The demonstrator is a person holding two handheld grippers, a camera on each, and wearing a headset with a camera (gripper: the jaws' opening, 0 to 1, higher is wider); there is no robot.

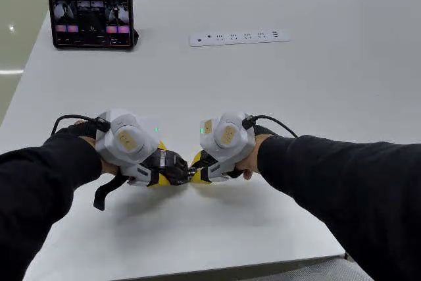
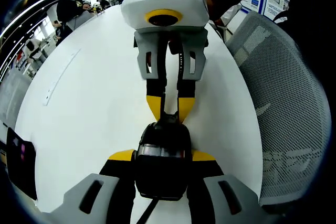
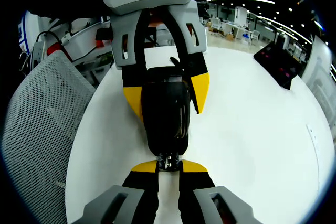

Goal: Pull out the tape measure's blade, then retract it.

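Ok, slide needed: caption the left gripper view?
Left gripper holds black tape measure; right gripper pinches its blade tip.

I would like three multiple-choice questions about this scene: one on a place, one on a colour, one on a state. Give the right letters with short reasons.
1. Where on the table does the tablet stand in the head view?
A. far left
B. far right
C. between the grippers

2. What colour are the jaw tips of the left hand-held gripper?
A. red
B. yellow
C. green

3. What is the state of the right hand-held gripper?
A. wide open above the table
B. shut on the hook of the tape measure
C. shut on a cable

Answers:
1 A: it stands at the far left, left of the power strip.
2 B: both tips beside the black case are yellow.
3 B: its tips close on the metal hook at the case's mouth.
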